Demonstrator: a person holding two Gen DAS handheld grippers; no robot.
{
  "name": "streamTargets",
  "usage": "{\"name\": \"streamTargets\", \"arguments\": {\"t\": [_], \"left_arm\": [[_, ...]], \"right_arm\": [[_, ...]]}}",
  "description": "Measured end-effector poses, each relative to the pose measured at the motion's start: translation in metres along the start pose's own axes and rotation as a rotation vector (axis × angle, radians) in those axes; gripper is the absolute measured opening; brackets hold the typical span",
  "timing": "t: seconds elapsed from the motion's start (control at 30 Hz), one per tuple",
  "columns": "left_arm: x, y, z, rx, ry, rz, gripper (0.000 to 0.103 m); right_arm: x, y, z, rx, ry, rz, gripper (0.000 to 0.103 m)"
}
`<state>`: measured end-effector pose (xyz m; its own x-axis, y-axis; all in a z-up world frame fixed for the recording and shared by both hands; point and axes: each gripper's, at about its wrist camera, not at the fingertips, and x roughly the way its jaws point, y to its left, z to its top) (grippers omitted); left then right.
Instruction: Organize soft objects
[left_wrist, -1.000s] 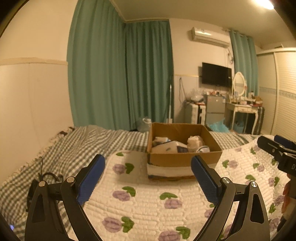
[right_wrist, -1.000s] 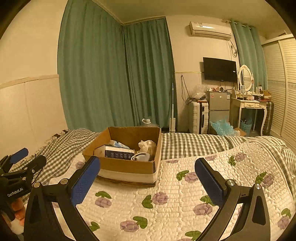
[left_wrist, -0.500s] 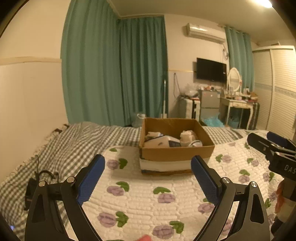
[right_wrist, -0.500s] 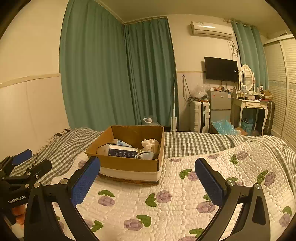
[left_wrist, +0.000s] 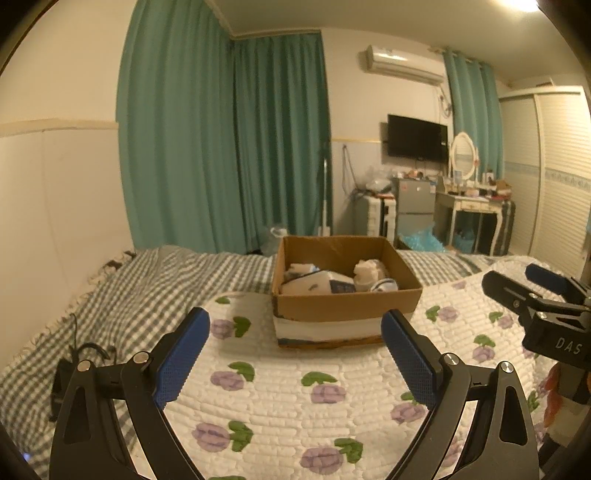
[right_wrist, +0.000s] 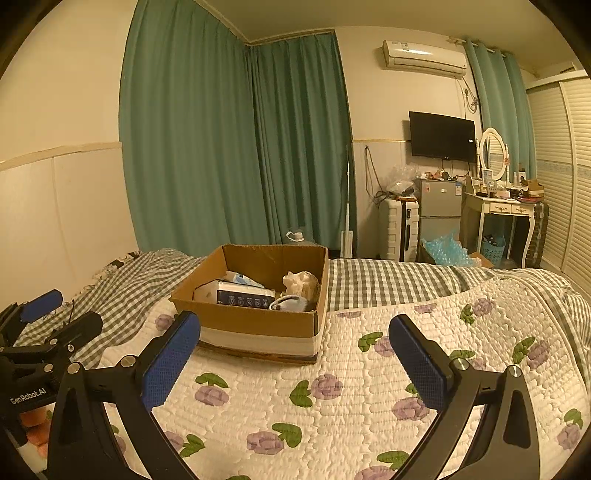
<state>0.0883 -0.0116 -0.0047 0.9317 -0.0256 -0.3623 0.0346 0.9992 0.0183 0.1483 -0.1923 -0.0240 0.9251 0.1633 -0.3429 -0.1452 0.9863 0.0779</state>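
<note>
Left claw (left_wrist: 295, 328): held wide open, nothing gripped, above the floral quilt (left_wrist: 295, 398).
Right claw (right_wrist: 295, 332): likewise spread wide and empty.
Cardboard box (right_wrist: 258, 321): set on the quilt, soft items (right_wrist: 301, 282) seen inside.

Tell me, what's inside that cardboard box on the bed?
The cardboard box holds a white pack with a dark blue label, a crumpled cream bundle and a pale rounded item. Anything beneath them is hidden.

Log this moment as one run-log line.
left gripper: open, empty | right gripper: open, empty | cardboard box: on floral quilt, holds packets and soft items | grasp: not yet begun
</note>
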Motion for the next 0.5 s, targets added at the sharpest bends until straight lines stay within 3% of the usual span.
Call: {"name": "streamTargets", "arguments": {"t": [0.5], "left_arm": [[-0.0013,-0.0013,0.0003,0.011,-0.004,0.004,0.096]], "right_arm": [[0.0019,0.0,-0.0035,0.0,0.014,0.007,0.103]]}}
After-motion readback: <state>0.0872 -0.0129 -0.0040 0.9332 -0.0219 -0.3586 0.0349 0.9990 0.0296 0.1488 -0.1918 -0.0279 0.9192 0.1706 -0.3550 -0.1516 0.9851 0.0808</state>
